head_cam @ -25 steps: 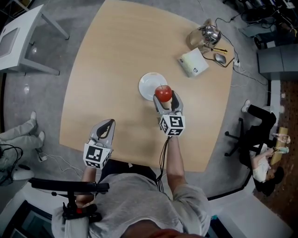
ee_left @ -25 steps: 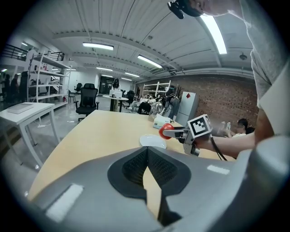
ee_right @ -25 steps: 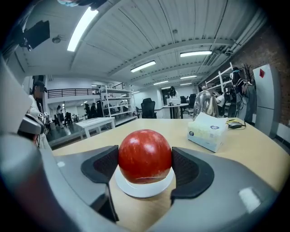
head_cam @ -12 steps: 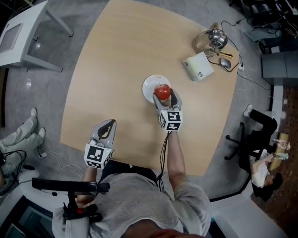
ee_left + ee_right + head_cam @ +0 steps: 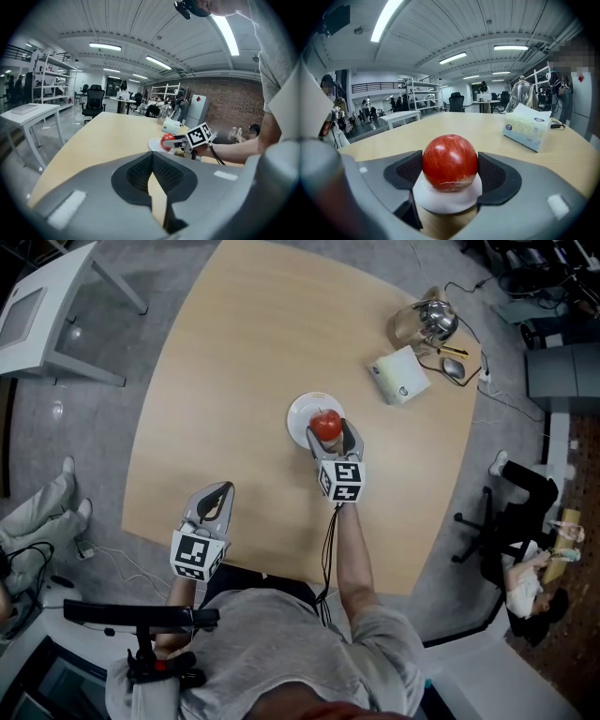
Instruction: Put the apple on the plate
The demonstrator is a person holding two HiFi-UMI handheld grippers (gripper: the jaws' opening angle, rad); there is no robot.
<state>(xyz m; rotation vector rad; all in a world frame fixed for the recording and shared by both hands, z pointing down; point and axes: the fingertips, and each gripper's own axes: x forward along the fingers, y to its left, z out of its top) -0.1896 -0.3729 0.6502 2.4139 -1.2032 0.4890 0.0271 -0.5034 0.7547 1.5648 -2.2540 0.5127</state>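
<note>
Table (image 5: 234, 381): set before the person.
Plate (image 5: 302, 409): laid near the table's middle.
Apple (image 5: 326, 425): clasped between the jaws of the right gripper (image 5: 327, 433), over the plate's near edge; contact with the plate cannot be told.
Left gripper (image 5: 216, 495): held at the table's near edge, left of the right gripper, well apart.
Tissue box (image 5: 400, 375): placed right of and beyond the plate.
Kettle (image 5: 427, 320): stood just behind the tissue box, near the far right corner.

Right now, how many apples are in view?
1. The round red apple is clamped between the jaws of the right gripper, over the small round white plate mid-table; whether it touches the plate is unclear. No other apple shows in any view.
</note>
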